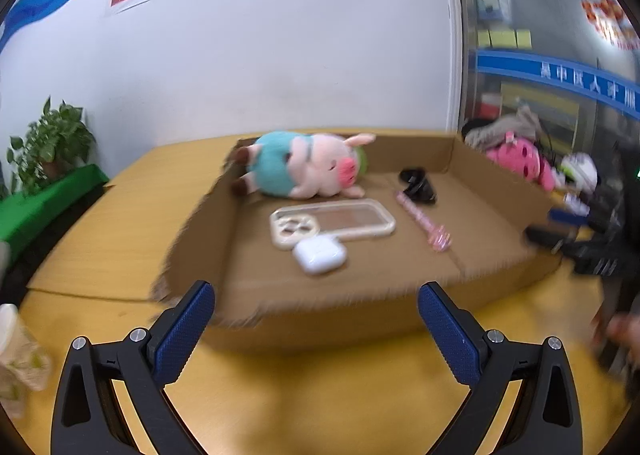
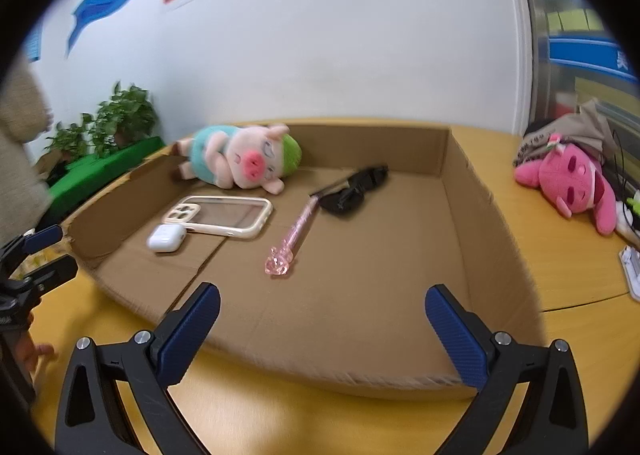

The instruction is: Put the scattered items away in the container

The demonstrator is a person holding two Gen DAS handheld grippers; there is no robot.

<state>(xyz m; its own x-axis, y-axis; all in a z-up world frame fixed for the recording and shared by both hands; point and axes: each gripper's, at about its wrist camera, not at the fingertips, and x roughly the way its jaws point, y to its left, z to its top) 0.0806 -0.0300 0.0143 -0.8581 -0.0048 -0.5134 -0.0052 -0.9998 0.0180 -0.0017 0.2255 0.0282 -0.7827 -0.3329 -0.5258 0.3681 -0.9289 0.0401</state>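
Observation:
A shallow cardboard box (image 1: 352,295) (image 2: 472,239) lies on the yellow table. Inside it rest a plush pig (image 1: 304,167) (image 2: 240,161), a clear phone case (image 1: 332,223) (image 2: 224,217), a white earbud case (image 1: 319,254) (image 2: 166,238), a pink pen (image 1: 424,222) (image 2: 294,235) and black sunglasses (image 1: 418,184) (image 2: 354,189). My left gripper (image 1: 316,305) hovers open before the box's near wall, nothing between its blue pads. My right gripper (image 2: 322,309) is open too, above the box's near edge. The left gripper (image 2: 44,255) also shows at the right wrist view's left edge.
A pink plush toy (image 1: 524,161) (image 2: 568,179) lies on a pile of clothes right of the box. Green potted plants (image 1: 52,143) (image 2: 116,119) stand at the back left. A paper cup (image 1: 12,327) sits at the left edge. A white wall rises behind the table.

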